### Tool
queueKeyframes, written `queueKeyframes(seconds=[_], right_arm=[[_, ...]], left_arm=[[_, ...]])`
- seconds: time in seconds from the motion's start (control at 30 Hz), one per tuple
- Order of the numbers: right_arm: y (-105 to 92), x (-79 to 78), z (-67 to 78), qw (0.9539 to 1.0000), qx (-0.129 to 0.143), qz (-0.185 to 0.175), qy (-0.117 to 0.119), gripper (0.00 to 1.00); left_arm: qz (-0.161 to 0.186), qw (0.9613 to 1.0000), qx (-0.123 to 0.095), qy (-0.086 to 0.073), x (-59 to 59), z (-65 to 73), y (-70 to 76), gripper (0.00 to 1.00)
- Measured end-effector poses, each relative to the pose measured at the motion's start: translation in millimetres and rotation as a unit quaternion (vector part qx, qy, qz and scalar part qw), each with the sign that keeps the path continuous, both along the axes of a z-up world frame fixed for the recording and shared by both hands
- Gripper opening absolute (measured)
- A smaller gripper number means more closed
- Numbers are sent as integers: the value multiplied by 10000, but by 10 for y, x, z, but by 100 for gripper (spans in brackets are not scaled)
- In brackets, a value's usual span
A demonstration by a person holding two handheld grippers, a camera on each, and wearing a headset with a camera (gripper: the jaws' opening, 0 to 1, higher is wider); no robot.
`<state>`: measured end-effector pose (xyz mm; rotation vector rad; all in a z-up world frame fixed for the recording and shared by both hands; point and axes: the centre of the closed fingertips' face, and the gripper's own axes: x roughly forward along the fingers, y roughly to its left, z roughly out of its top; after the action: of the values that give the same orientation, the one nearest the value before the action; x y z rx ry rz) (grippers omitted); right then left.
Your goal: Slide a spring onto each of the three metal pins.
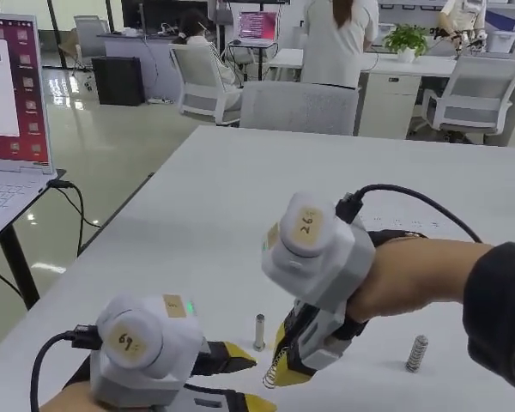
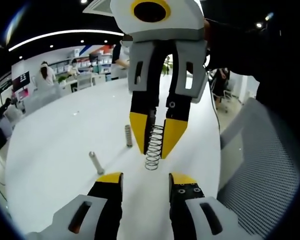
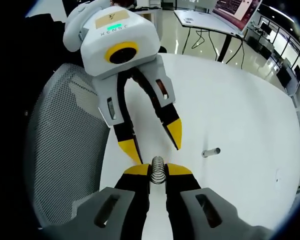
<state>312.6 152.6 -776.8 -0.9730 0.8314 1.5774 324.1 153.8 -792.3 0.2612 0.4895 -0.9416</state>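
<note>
right gripper pinching a spring low over the worktop, beside a bare pin

nearest, at the worktop's (image 1: 240,197) near edge, the left gripper (image 2: 146,179) has its yellow-tipped fingers (image 2: 109,181) released, with a clear gap between them and nothing in it. just past it the right gripper (image 1: 285,367) points down toward the left one, its fingers clenched on a spring (image 1: 273,367) that sticks out below the tips; whether its lower end touches the worktop i cannot tell. a little beyond stands a bare metal pin (image 1: 259,331), upright, near the spring but apart from it. off toward the right edge a second spring (image 1: 417,353) stands on end; whether a pin is inside it i cannot tell. past the far edge is a mesh chair (image 1: 299,107), with a person (image 1: 336,43) standing behind it.
</note>
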Motion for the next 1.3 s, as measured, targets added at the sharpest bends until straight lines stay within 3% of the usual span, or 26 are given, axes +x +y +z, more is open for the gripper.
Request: queueKeyframes(seconds=[0.67,1.0,1.2,1.3], right_arm=[[19,221,87,9999,-48,-62,-143,8],[96,445,117,9992,-86,-140,-364,8],[119,661,122,9975,-199,-201,-655,8],[134,727,118,9972,-225,-222,-674,8]], left_arm=[[407,9990,-98,128,94,-21,146,50],[668,9975,-161,160,156,-14,243,60],[714,9971,-223,120,171,12,247,62],[724,9970,-270,96,175,36,251,62]])
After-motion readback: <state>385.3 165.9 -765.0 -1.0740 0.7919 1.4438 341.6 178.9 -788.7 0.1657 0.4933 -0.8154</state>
